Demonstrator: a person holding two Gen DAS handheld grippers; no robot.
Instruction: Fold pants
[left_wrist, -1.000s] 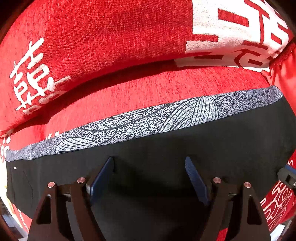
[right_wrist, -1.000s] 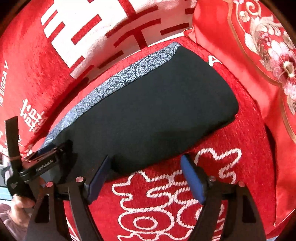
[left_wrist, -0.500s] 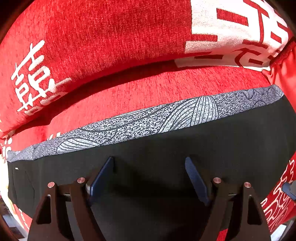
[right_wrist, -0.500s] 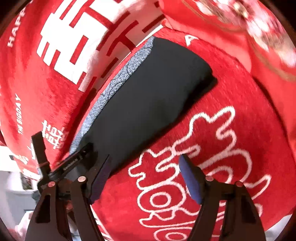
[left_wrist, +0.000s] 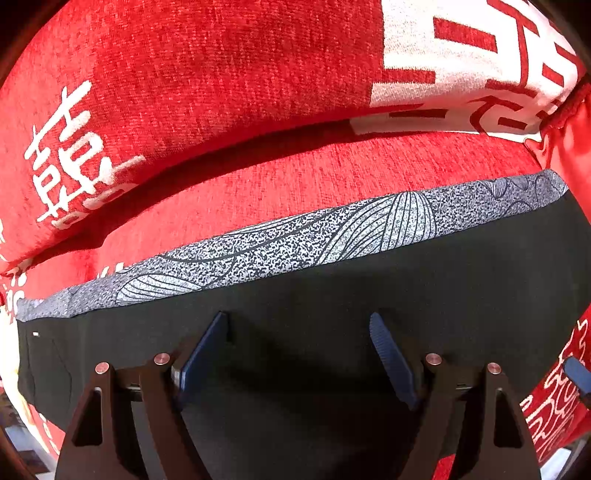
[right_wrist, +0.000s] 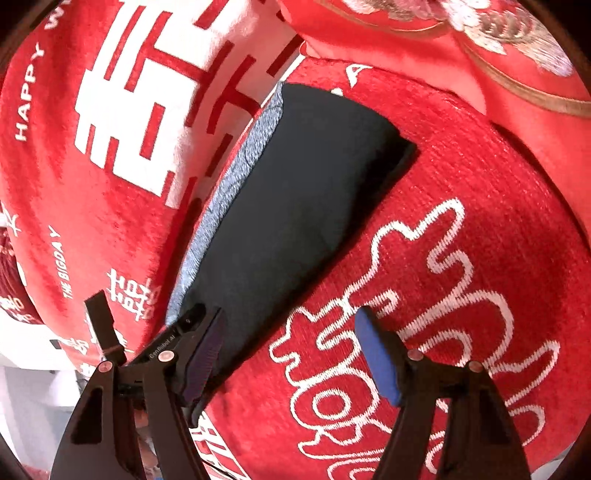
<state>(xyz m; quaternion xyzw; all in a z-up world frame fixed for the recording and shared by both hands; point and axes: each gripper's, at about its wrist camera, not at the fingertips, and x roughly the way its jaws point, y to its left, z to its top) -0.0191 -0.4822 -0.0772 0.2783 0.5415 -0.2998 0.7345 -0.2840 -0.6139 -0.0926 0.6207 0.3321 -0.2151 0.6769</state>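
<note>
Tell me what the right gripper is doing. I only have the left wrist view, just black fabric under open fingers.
Observer: The right gripper is open and holds nothing; the pants' long edge runs between its fingers.
Operator: How do the pants lie overall?
Observer: As one narrow folded strip on the red cover, with the grey band along one long side.
Operator: What's past the far end?
Observer: An embroidered cushion, just beyond it.

Matt black cloth pants (speckled band); nubby, perhaps chenille, red cover.
</note>
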